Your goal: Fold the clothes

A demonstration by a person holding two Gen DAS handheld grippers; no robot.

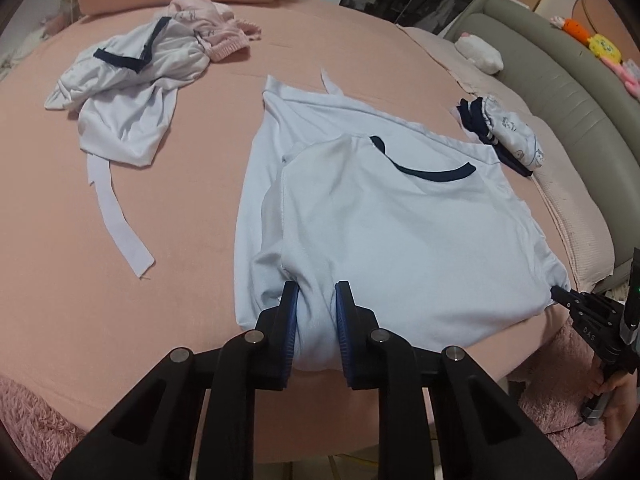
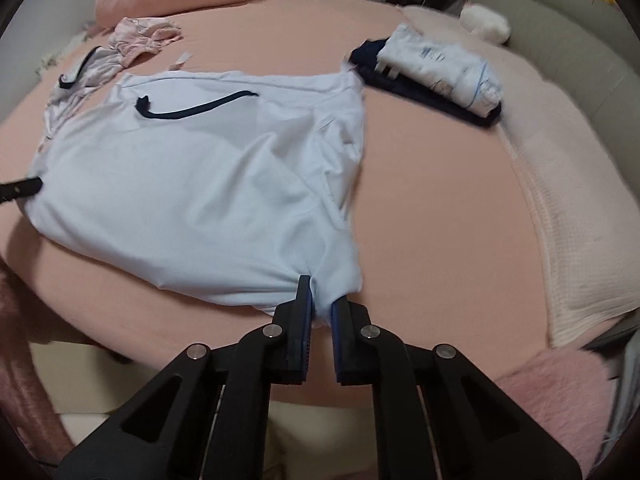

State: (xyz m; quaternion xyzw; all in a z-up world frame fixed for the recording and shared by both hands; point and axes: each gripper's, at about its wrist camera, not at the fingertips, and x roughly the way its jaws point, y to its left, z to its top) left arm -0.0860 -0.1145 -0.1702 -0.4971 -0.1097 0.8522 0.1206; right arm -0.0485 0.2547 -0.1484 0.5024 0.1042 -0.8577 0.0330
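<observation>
Grippers both clamp the pale blue shirt (image 1: pixel 392 232) hem: left gripper (image 1: pixel 317 292), right gripper (image 2: pixel 322 292); uneven lifting could undo the fold.

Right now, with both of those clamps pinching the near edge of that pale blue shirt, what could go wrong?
1. The right hand-held gripper pinches only a small bunch of the pale blue shirt; it might slip out when lifted.
2. The left hand-held gripper holds gathered cloth, so the fold may crease.
3. The folded stack lies close to the shirt's far corner; a forward fold could nudge it.
</observation>
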